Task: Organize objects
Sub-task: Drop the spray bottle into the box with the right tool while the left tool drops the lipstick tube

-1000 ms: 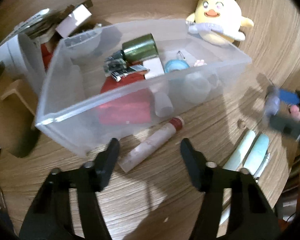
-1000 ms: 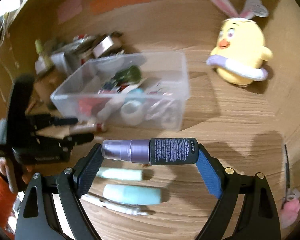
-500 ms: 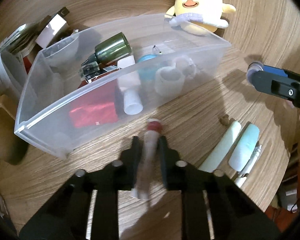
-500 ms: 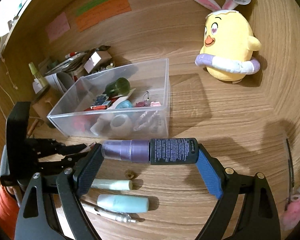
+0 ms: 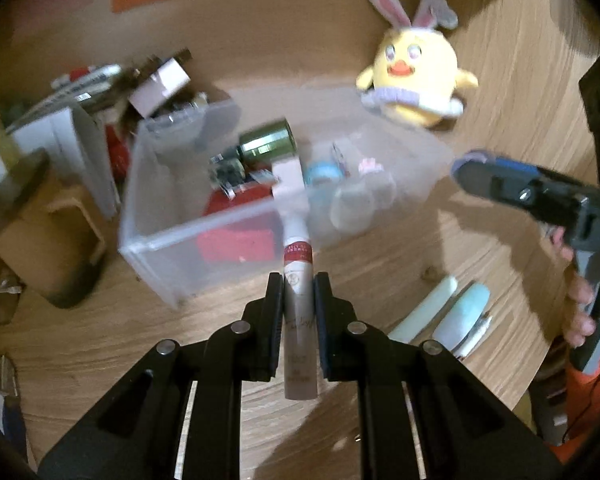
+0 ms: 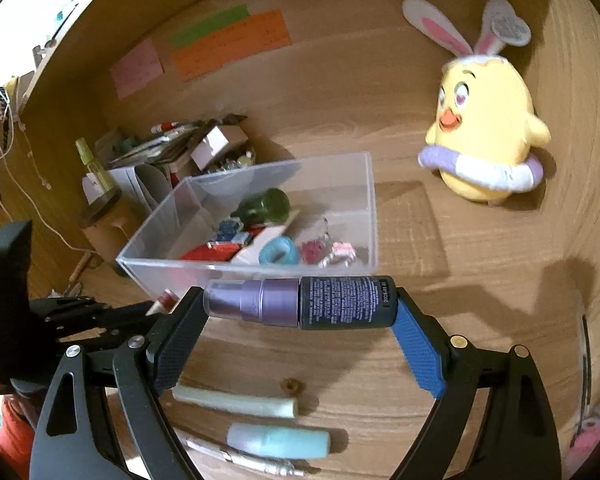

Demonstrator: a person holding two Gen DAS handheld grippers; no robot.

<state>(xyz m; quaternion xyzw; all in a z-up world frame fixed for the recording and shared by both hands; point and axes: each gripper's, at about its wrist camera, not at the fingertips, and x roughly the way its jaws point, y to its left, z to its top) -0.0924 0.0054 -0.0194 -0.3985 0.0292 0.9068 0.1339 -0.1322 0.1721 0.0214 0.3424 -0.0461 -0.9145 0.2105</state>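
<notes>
Warm, dim indoor light falls from above, casting soft dark shadows across the wooden bench (image 6: 480,280) beside the plush chick (image 6: 484,132). The left wrist view is smeared by motion blur (the clear box (image 5: 172,240) perhaps worst). Fisheye bending darkens every corner; the right view is sharper.

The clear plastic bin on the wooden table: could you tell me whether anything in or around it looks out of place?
Nothing looks spilled or damaged. The clear plastic bin sits skewed to the table edge, and two pale green tubes and a pen lie loose on the table.
</notes>
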